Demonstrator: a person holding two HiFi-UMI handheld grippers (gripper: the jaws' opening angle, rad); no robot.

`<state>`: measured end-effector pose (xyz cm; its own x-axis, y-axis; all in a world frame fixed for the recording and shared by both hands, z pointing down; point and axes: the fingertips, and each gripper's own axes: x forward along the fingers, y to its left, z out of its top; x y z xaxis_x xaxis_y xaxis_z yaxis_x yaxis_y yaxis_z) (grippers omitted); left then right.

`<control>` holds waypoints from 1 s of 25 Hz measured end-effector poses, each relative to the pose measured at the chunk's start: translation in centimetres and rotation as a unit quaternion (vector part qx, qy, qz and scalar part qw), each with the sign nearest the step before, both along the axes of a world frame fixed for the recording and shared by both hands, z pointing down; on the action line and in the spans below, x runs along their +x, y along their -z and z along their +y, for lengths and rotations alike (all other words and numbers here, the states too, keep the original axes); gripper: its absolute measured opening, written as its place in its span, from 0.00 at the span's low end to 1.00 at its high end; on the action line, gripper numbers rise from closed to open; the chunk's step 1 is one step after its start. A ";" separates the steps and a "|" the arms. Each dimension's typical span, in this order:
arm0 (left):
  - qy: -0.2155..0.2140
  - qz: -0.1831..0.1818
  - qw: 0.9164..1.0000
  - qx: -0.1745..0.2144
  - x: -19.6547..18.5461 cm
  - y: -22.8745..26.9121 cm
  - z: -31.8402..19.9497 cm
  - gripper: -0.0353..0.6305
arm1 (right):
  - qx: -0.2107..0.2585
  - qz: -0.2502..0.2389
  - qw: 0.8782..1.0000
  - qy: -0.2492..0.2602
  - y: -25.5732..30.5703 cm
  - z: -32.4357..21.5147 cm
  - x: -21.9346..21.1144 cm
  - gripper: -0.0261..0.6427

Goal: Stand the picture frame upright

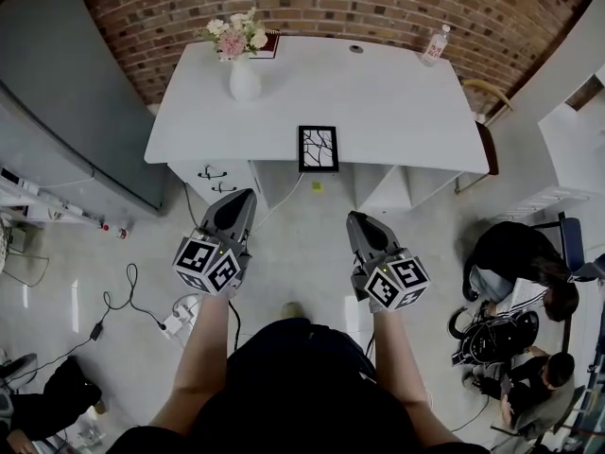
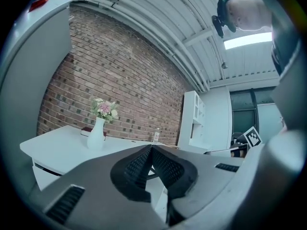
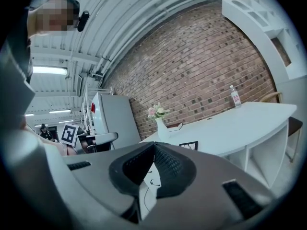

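A black-rimmed picture frame [image 1: 318, 148] with a white branching picture lies flat near the front edge of the white desk [image 1: 397, 112]. The right gripper view shows the picture frame [image 3: 189, 145] as a dark slab on the desk's near edge. My left gripper [image 1: 242, 200] is shut and empty, held in the air in front of the desk, to the left of the frame. On the other side, my right gripper [image 1: 356, 220] is shut and empty too, below and right of the frame. Neither touches the desk.
A white vase of pink flowers [image 1: 242, 64] stands at the desk's back left beside a dark red book [image 1: 268, 43]. A water bottle [image 1: 435, 45] stands at the back right. Cables and a power strip [image 1: 170, 322] lie on the floor. People sit at the right [image 1: 515, 263].
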<state>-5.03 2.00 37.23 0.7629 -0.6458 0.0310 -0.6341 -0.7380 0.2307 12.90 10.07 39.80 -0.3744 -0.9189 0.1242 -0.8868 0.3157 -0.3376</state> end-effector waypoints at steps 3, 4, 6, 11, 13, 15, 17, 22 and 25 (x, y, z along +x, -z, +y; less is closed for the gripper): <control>-0.001 -0.003 1.000 -0.009 -0.1 -1.0 -0.2 0.05 | -0.010 -0.002 1.000 0.003 -0.8 -0.4 -0.3 0.05; -0.002 -0.004 1.000 -0.013 -0.1 -1.3 -0.2 0.05 | -0.014 -0.003 1.000 0.002 -1.0 -0.4 -0.3 0.05; -0.001 -0.003 1.000 -0.019 -0.2 -1.7 -0.2 0.05 | -0.018 -0.004 1.000 0.002 -1.2 -0.5 -0.4 0.05; -0.002 -0.002 0.999 -0.032 0.1 -2.8 -0.4 0.05 | -0.030 -0.007 0.999 0.008 -2.2 -0.7 -0.6 0.05; -0.004 -0.004 0.999 -0.037 0.4 -3.5 -0.4 0.05 | -0.036 -0.010 0.999 0.008 -2.9 -0.9 -0.4 0.05; -0.004 -0.006 0.999 -0.043 0.8 -4.0 -0.8 0.05 | -0.042 -0.012 0.999 0.012 -3.3 -1.3 -0.3 0.05; -0.003 -0.007 0.999 -0.048 1.1 -4.2 -1.5 0.05 | -0.047 -0.014 0.999 0.015 -3.6 -2.0 0.0 0.05; -0.002 -0.008 0.999 -0.052 1.8 -4.3 -3.2 0.05 | -0.057 -0.020 0.998 0.024 -3.9 -4.5 0.2 0.05; 0.004 -0.003 0.998 -0.056 2.1 -4.6 -4.4 0.05 | -0.065 -0.018 0.997 0.032 -4.3 -6.2 0.1 0.05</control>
<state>-2.95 -2.44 41.80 0.7577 -0.6437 0.1075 -0.6411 -0.7034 0.3069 12.98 3.91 44.14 -0.4379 -0.8698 0.2273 -0.8531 0.3222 -0.4103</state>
